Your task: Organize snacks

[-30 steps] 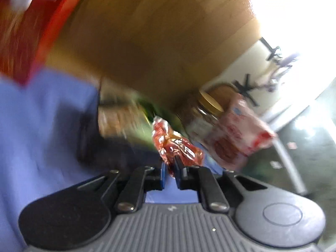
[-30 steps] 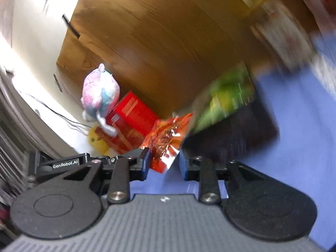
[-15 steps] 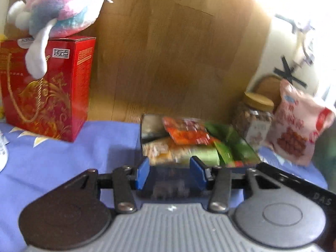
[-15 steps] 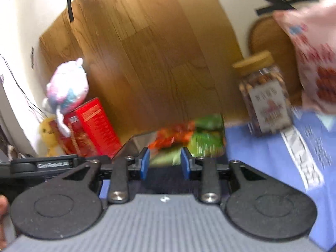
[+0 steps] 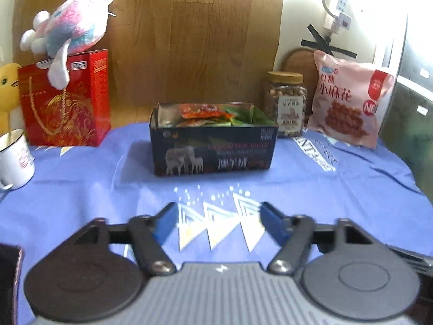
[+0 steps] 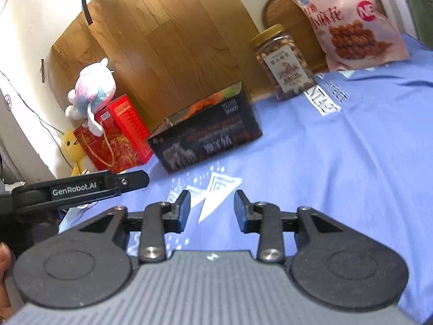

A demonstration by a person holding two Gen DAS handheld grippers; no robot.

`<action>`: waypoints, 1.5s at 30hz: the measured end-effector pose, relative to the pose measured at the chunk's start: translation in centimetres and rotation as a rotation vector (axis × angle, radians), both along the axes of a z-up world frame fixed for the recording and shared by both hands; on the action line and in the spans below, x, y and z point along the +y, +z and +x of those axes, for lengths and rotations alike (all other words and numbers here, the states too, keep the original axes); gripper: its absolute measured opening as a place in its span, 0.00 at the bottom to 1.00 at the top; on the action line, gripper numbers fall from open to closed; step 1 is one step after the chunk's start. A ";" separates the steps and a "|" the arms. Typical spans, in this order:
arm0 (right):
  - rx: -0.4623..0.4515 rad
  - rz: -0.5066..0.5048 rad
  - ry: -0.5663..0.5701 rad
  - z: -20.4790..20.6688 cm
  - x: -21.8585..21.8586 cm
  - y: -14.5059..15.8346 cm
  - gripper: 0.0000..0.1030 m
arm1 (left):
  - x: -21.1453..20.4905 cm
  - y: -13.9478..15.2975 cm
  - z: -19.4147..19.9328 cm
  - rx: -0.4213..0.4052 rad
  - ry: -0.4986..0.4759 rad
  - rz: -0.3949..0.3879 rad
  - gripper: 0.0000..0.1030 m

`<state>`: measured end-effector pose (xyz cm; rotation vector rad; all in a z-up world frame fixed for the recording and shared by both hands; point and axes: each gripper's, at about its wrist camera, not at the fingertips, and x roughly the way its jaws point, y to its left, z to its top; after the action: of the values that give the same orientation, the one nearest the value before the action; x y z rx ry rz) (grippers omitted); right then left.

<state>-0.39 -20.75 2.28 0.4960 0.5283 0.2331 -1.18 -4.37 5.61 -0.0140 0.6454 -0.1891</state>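
A dark open box stands on the blue cloth and holds orange and green snack packets. It also shows in the right wrist view, with an orange packet at its rim. My left gripper is open and empty, well in front of the box. My right gripper is open and empty, in front of the box and to its right. The left gripper's body shows at the left of the right wrist view.
A nut jar and a pink snack bag stand right of the box by the wall. A red gift box with a plush toy on it stands at the left. A white mug sits at the far left.
Both grippers let go of the orange packets into the box, opened, and pulled back from it. The box is now farther away in both views.
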 end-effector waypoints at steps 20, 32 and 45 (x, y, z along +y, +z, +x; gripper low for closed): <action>-0.039 0.038 0.028 -7.9 1.2 0.1 0.63 | -2.5 -0.4 -7.7 -0.060 0.144 0.278 1.00; -0.039 0.073 -0.027 -8.8 -0.5 -0.2 0.69 | -4.5 0.3 -8.5 -0.093 0.099 0.308 1.00; -0.011 0.072 -0.074 -8.2 -1.4 -0.9 0.70 | -3.9 -0.9 -6.6 -0.011 0.108 0.279 1.00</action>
<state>-8.64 -22.19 1.34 0.5833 0.4912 0.1846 -7.79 -8.27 4.71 0.2198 0.6538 0.0059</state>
